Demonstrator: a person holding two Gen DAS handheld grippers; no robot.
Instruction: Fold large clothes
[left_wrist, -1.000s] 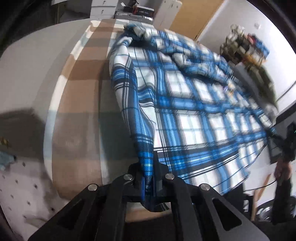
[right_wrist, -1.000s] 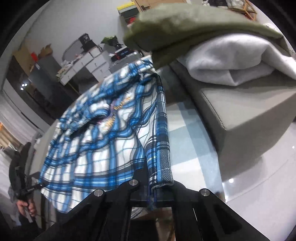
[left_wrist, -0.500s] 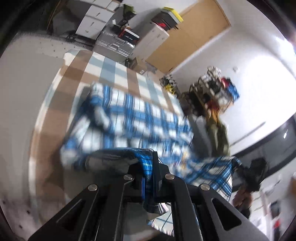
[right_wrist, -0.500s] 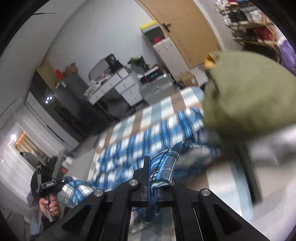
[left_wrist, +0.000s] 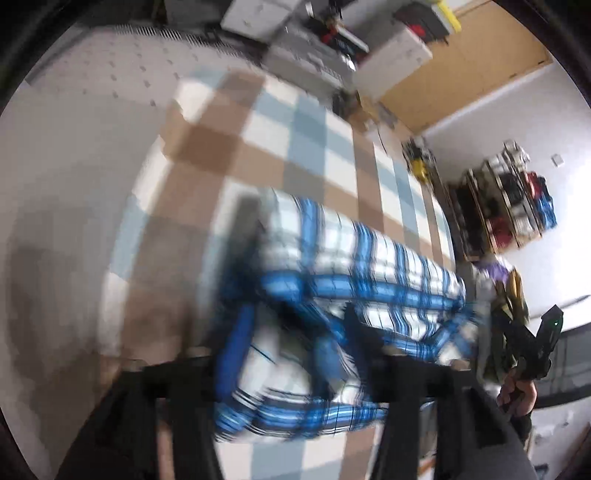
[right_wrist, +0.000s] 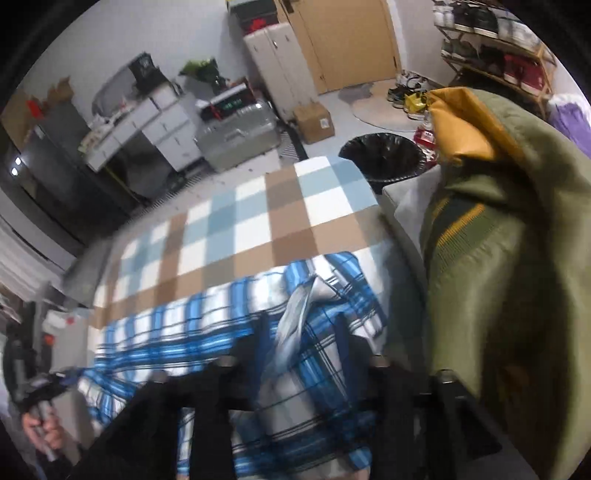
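Observation:
A blue and white plaid shirt (left_wrist: 369, 269) lies folded over on itself across a brown, blue and white checked cloth (left_wrist: 280, 133). It also shows in the right wrist view (right_wrist: 207, 325). My left gripper (left_wrist: 295, 332) is open, its jaws spread wide over the shirt's left end; the view is blurred. My right gripper (right_wrist: 299, 328) is open over the shirt's right end, with a loose fold of fabric between the jaws. Each gripper shows at the edge of the other's view.
An olive green jacket (right_wrist: 509, 236) with a yellow lining is piled on grey cushions at the right. A black bin (right_wrist: 380, 158), a cardboard box (right_wrist: 314, 122), white cabinets and a shoe rack (left_wrist: 513, 206) stand beyond the checked cloth.
Both grippers carried the shirt's near edge forward over its far part, then opened and let go. The shirt now lies doubled on the cloth.

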